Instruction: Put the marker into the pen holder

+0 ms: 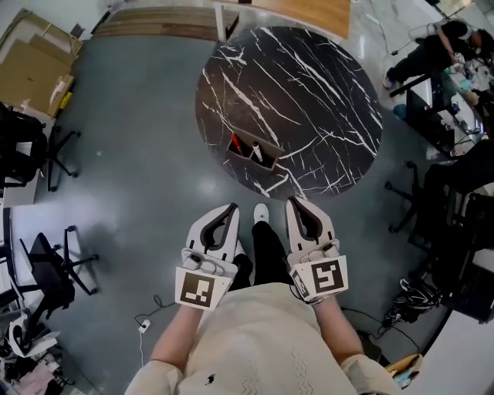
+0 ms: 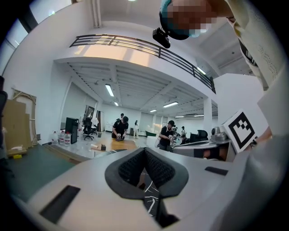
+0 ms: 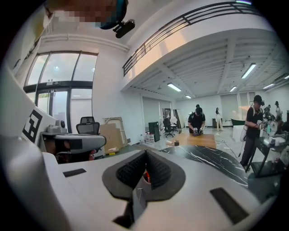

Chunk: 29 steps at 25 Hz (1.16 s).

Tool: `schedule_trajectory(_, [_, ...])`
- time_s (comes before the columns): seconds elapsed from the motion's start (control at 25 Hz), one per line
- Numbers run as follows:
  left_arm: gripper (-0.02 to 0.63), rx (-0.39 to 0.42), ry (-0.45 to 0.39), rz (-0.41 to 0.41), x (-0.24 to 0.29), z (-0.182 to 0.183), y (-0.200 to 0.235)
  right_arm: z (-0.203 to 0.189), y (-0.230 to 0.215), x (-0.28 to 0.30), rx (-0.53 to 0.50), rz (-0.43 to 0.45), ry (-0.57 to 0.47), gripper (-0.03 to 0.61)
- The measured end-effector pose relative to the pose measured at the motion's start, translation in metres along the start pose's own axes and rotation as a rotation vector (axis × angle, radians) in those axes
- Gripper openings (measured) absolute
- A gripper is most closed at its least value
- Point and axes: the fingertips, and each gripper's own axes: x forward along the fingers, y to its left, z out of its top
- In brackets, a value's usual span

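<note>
A brown pen holder [image 1: 251, 156] stands near the front edge of a round black marble table [image 1: 309, 92]. A red marker [image 1: 235, 143] and a white marker [image 1: 257, 152] show at the holder; whether they rest inside it I cannot tell. My left gripper [image 1: 231, 208] and right gripper [image 1: 296, 202] hang side by side over the grey floor, short of the table, both shut and empty. In the left gripper view the gripper [image 2: 144, 150] has its pads pressed together. The right gripper [image 3: 145, 154] looks the same, with a bit of red [image 3: 146, 175] showing behind its pads.
Office chairs [image 1: 55, 146] [image 1: 54, 266] stand at the left, with cardboard [image 1: 31, 65] behind them. A person [image 1: 432, 46] sits by desks at the far right. A wooden table [image 1: 297, 11] lies beyond the marble one. My shoe [image 1: 261, 213] shows between the grippers.
</note>
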Motion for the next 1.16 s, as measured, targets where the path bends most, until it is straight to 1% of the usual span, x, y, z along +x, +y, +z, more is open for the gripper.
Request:
schedule_trajectory(0.12, [0.008,0.001,-0.030,0.000,-0.016,0.010,-0.006,0.012,0.013,-0.029,-0.009,-0.018,-0.027,0.017])
schedule_trajectory(0.28, [0.008,0.018,-0.065,-0.025,-0.038,0.022,-0.021,0.023,0.028,-0.059,-0.034,-0.037,-0.055,0.017])
schedule_trajectory(0.48, [0.008,0.022,-0.076,-0.029,-0.066,0.018,-0.033,0.022,0.051,-0.085,-0.045,-0.034,-0.065,0.017])
schedule_trajectory(0.56, [0.008,0.021,-0.074,-0.020,-0.075,0.015,-0.035,0.021,0.061,-0.091,-0.046,-0.014,-0.071,0.017])
schedule_trajectory(0.68, [0.008,0.058,-0.030,-0.019,-0.089,0.006,-0.035,0.025,0.073,-0.093,-0.055,0.010,-0.086,0.017])
schedule_trajectory(0.8, [0.008,0.026,-0.058,-0.003,-0.095,0.009,-0.034,0.024,0.078,-0.095,-0.069,0.020,-0.075,0.017])
schedule_trajectory(0.84, [0.008,0.028,-0.055,0.000,-0.097,0.007,-0.033,0.024,0.079,-0.095,-0.068,0.021,-0.076,0.017])
schedule_trajectory(0.92, [0.008,0.058,-0.015,-0.003,-0.103,-0.003,-0.031,0.023,0.081,-0.096,-0.069,0.026,-0.076,0.017])
schedule_trajectory(0.96, [0.008,0.060,-0.016,-0.001,-0.104,-0.003,-0.030,0.023,0.082,-0.096,-0.071,0.028,-0.075,0.017])
schedule_trajectory(1.04, [0.008,0.035,-0.054,0.013,-0.104,0.006,-0.029,0.021,0.083,-0.095,-0.074,0.030,-0.073,0.017])
schedule_trajectory(1.16, [0.008,0.059,-0.039,0.012,-0.107,0.007,-0.027,0.019,0.085,-0.096,-0.071,0.028,-0.072,0.017])
